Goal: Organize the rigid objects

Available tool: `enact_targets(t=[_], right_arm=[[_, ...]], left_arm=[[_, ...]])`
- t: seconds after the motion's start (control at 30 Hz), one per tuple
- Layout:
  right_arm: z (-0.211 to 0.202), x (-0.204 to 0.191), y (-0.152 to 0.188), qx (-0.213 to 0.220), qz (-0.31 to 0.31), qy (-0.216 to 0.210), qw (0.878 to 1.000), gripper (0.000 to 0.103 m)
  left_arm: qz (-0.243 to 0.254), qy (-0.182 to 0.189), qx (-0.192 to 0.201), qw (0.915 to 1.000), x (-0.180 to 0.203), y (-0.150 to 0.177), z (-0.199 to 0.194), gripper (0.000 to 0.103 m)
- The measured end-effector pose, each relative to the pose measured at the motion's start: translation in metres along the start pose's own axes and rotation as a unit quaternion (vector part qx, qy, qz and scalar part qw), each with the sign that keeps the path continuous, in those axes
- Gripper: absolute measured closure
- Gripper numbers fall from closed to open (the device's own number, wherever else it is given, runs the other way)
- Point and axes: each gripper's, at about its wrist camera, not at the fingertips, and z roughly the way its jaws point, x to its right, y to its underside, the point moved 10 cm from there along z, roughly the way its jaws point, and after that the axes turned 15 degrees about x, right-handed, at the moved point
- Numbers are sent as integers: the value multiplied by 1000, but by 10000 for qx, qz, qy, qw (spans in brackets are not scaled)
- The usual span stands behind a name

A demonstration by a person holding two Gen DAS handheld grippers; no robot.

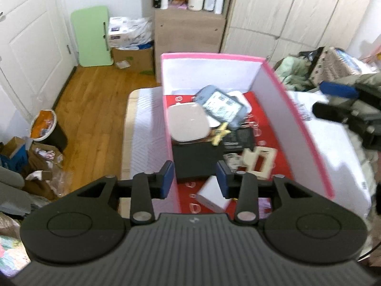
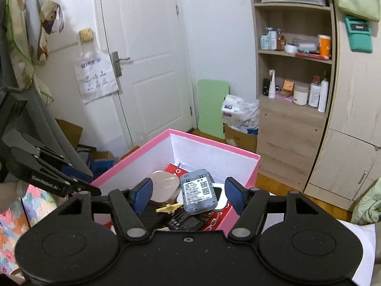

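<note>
A pink box point(image 1: 297, 109) with white walls and a red floor stands on the bed. Inside lie a grey-blue device point(image 1: 221, 106) with a label, a beige rounded case point(image 1: 188, 124), a black box point(image 1: 196, 162), a small yellow plane-shaped piece point(image 1: 220, 135), a black flat pack point(image 1: 239, 139), a beige frame point(image 1: 259, 162) and a white box point(image 1: 212, 196). My left gripper point(image 1: 194, 180) hangs open over the black box and its pads do not touch it. My right gripper point(image 2: 188, 195) is open and empty above the grey-blue device point(image 2: 198, 193), at the box's near edge point(image 2: 226, 217).
The bed point(image 1: 142, 128) carries the box; a clothes pile point(image 1: 295, 71) lies at its far right. Beyond stand a shelf unit point(image 2: 293, 119), a wardrobe point(image 2: 352, 119), a white door point(image 2: 147, 59), a green board point(image 1: 92, 35), cardboard boxes point(image 1: 135, 57) and a bin point(image 1: 47, 128).
</note>
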Motion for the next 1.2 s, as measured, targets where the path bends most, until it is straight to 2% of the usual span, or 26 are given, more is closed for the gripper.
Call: enact_targets(t=[0.07, 0.1, 0.17, 0.23, 0.33, 0.37, 0.43, 0.5, 0.57, 0.7, 0.77, 0.83, 0.93, 1.03, 1.2], right_arm=[[-10, -7, 0, 58, 21, 12, 10000, 31], [-14, -9, -1, 72, 28, 37, 10000, 31], [-23, -14, -4, 127, 18, 84, 9999, 31], [-33, -19, -9, 200, 0, 87, 9998, 30], [-50, -25, -16, 292, -12, 120, 9995, 28], [-55, -26, -18, 318, -16, 149, 9994, 28], [-65, -28, -20, 342, -16, 233, 9991, 24], [-75, -28, -22, 350, -11, 370, 9987, 15], [-87, -25, -23, 428, 36, 659, 9969, 2], [-111, -18, -15, 524, 90, 1301, 9901, 0], [-121, -16, -8, 462, 258, 1409, 9886, 0], [-130, -15, -1, 470, 475, 1498, 9865, 0], [-141, -17, 7, 429, 473, 1610, 9849, 0], [-150, -20, 12, 413, 691, 1534, 9849, 0], [-152, -19, 21, 288, 659, 1762, 9817, 0]], left_arm=[[44, 124, 148, 9998, 11, -8, -14, 63], [150, 86, 287, 9994, 16, -14, -22, 59], [331, 3, 455, 9984, 26, -21, -35, 48], [309, 49, 517, 9982, 36, -23, -46, 36], [308, 52, 591, 9978, 49, -22, -57, 33], [368, -25, 660, 9971, 53, -22, -60, 30], [430, -253, 828, 9953, 57, -22, -67, 16], [380, -426, 968, 9937, 59, -20, -75, 11], [267, -453, 1055, 9930, 61, -15, -81, 10], [-27, -570, 1068, 9926, 63, 0, -84, 4], [-86, -762, 1003, 9920, 63, 8, -83, 4], [-50, -788, 1028, 9916, 66, 13, -83, 4], [-104, -838, 1055, 9908, 70, 20, -85, 4], [-139, -767, 897, 9929, 76, 28, -82, 4], [-359, -609, 773, 9945, 84, 40, -74, 4]])
